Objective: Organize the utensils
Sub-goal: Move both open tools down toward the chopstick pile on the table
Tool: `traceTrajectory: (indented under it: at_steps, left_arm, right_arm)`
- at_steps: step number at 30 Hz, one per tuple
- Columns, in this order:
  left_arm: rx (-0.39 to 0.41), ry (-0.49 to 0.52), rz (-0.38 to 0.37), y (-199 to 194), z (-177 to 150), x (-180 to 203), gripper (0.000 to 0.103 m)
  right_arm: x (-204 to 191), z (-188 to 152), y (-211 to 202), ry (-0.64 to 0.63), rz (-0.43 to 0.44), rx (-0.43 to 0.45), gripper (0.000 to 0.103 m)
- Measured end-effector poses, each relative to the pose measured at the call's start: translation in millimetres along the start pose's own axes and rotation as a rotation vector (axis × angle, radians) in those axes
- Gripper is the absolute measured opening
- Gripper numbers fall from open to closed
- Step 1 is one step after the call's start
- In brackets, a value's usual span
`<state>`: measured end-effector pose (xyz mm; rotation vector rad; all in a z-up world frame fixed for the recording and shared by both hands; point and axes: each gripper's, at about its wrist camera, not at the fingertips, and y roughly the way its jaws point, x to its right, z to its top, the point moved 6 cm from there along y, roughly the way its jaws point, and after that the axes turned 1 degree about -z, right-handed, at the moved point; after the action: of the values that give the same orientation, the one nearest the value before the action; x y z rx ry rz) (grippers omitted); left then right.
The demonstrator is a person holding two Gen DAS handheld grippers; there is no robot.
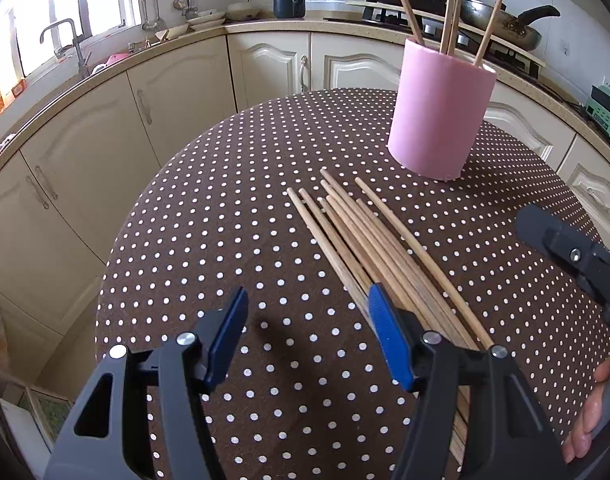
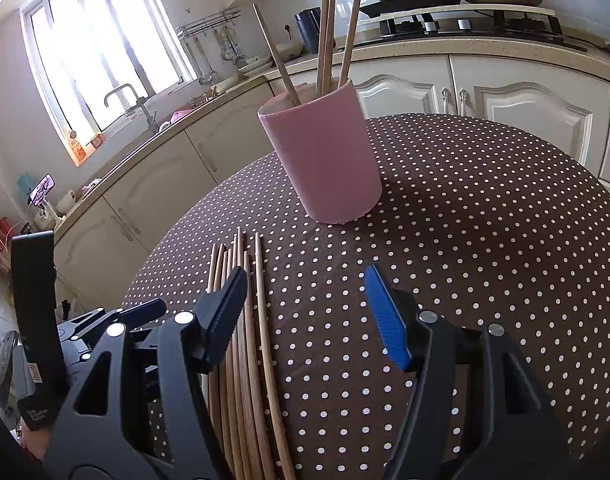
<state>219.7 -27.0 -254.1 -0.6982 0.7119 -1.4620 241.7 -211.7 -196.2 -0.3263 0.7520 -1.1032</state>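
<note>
Chopsticks (image 1: 369,248): four stand in the pink holder (image 1: 441,116) (several lie loose); both grippers (image 1: 307,338) (image 2: 305,316) gape, empty.

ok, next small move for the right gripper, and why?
Probably shift the right gripper left to straddle the outermost chopstick: its jaws are open and empty, chopsticks lie on the table, and the pink cup already holds four.

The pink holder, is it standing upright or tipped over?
Upright. The pink holder stands on its base on the dotted tablecloth, with four chopsticks sticking out of its open top.
</note>
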Motion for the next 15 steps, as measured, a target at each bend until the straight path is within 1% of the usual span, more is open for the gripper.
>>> traceTrajectory:
  at_steps: [5, 6, 10, 11, 12, 13, 15]
  left_arm:
    - [-0.016, 0.02, 0.009, -1.2, -0.3, -2.2, 0.063]
    - [-0.022, 0.017, 0.019, -0.7, 0.8, -2.3, 0.065]
    - [-0.036, 0.02, 0.045, 2.1, 4.9, 0.8, 0.066]
    - [-0.044, 0.015, 0.052, 3.3, 5.5, 1.4, 0.066]
    - [-0.077, 0.026, 0.075, 7.8, 4.4, 2.9, 0.067]
    - [-0.064, 0.036, 0.089, 7.8, 5.8, 4.2, 0.067]
    - [-0.048, 0.049, 0.092, 8.4, 6.1, 6.4, 0.067]
  right_arm:
    - [-0.3, -1.3, 4.9, -0.007, 0.002, -0.022, 0.061]
    - [-0.4, -1.5, 5.7, -0.005, 0.004, -0.024, 0.061]
    - [-0.7, -1.7, 9.3, -0.002, 0.011, -0.03, 0.062]
    - [-0.8, -2.2, 9.9, -0.002, 0.012, -0.033, 0.062]
    - [-0.5, -2.3, 10.3, -0.001, 0.011, -0.034, 0.062]
    - [-0.1, -2.2, 10.7, 0.0, 0.009, -0.035, 0.062]
    - [0.0, -2.6, 11.7, -0.003, 0.01, -0.042, 0.062]
